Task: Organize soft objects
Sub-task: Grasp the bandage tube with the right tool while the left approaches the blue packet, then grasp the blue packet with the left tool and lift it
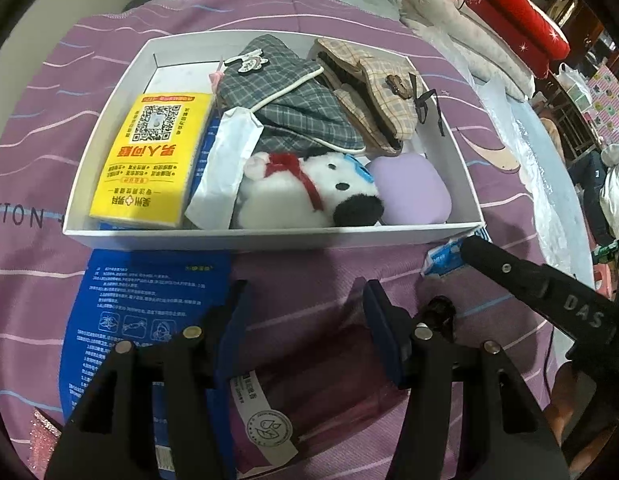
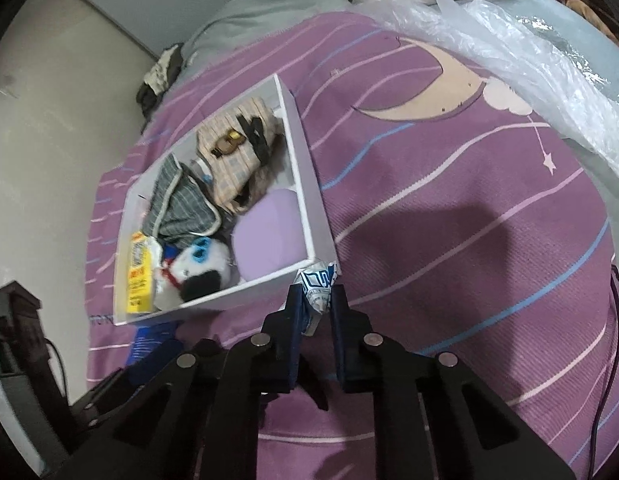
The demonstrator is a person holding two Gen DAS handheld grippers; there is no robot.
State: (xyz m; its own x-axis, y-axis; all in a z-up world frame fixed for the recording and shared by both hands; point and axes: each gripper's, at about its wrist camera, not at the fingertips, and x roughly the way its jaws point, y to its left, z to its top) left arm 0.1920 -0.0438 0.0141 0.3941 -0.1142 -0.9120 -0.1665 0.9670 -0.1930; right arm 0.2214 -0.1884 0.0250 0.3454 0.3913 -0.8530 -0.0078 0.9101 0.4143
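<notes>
My right gripper (image 2: pixel 315 300) is clamped on the small tissue pack (image 2: pixel 316 286) beside the white box (image 2: pixel 305 168), presumably to box it; my left gripper (image 1: pixel 305 320) hangs apart, empty.

White rectangular cardboard box (image 1: pixel 269 236) on the purple striped bedspread (image 2: pixel 449 208), crowded wall to wall: yellow printed packet (image 1: pixel 149 160) at its left, black-and-white plush dog (image 1: pixel 309 192) in the middle, lilac rounded pad (image 1: pixel 409 192) at the right, plaid fabric pouches behind. Bare floor shows only in the back left corner. Open bedspread right of the box; crinkled clear plastic sheet (image 2: pixel 529 40) borders it
</notes>
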